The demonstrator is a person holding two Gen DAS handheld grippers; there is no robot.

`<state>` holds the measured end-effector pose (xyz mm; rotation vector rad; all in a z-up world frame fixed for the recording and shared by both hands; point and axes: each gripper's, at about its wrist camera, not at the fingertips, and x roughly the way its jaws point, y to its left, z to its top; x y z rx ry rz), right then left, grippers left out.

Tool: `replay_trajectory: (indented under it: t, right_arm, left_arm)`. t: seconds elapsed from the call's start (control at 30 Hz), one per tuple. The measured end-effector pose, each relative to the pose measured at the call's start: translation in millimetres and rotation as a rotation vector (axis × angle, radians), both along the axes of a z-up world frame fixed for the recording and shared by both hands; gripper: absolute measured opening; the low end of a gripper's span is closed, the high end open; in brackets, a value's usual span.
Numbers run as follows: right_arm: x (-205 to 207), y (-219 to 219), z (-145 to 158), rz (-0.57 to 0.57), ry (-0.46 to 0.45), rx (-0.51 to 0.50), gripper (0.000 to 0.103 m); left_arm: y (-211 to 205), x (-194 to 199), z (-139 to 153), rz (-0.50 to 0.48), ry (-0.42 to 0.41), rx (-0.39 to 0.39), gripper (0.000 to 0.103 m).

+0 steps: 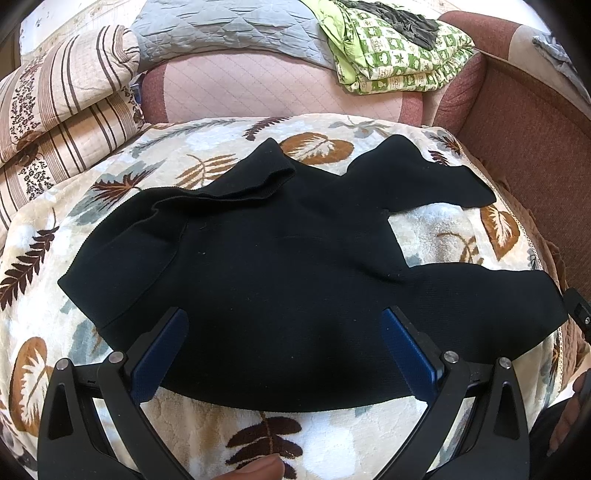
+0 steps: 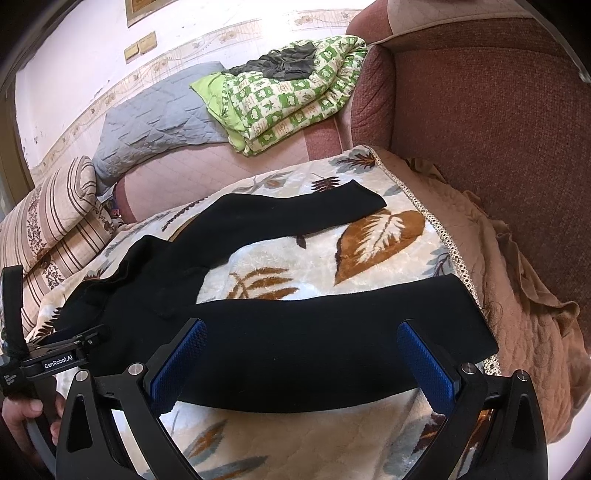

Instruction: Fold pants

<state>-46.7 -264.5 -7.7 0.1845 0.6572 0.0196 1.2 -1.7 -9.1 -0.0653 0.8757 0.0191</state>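
Observation:
Black pants (image 1: 280,273) lie spread on a cream blanket with a leaf pattern (image 1: 229,147). The waist end is bunched at the left and the two legs splay apart to the right. My left gripper (image 1: 284,317) is open, its blue pads (image 1: 162,354) hovering over the near edge of the seat part. In the right wrist view the near leg (image 2: 332,339) runs across under my right gripper (image 2: 303,328), which is open and empty. The far leg (image 2: 295,214) lies further back. The left gripper's body (image 2: 55,354) shows at the left edge of that view.
A red-brown sofa arm (image 2: 480,129) rises on the right, with a tan quilted cover (image 2: 524,302) hanging beside the blanket's edge. Behind lie a green patterned quilt (image 1: 391,48), a grey quilt (image 1: 221,33) and striped pillows (image 1: 62,96).

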Motion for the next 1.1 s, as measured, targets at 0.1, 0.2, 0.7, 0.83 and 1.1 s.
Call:
replay_trajectory:
  t: [0.1,0.2,0.7,0.83,1.1]
  right_arm:
    - [1,-1,0,-0.001,0.001,0.000,0.102]
    - [2,-3,-1,-0.004,0.006,0.010,0.102]
    - [1,-14,3,-0.007,0.002,0.092,0.102]
    - [1,-11,2,0.000,0.010,0.088,0.102]
    - [1,-10,1,-0.006,0.014,0.082,0.102]
  left_arm:
    - [0,-1,2,-0.012,-0.013,-0.017,0.103]
    - [4,-1,6,-0.047,-0.022,-0.080,0.103]
    - [182,10,34,-0.008,0.034,-0.486,0.103]
    - [216,22,-10,0.034,0.124,-0.676,0.103]
    - [205,33,-39,-0.003,0.196,-0.807,0.080]
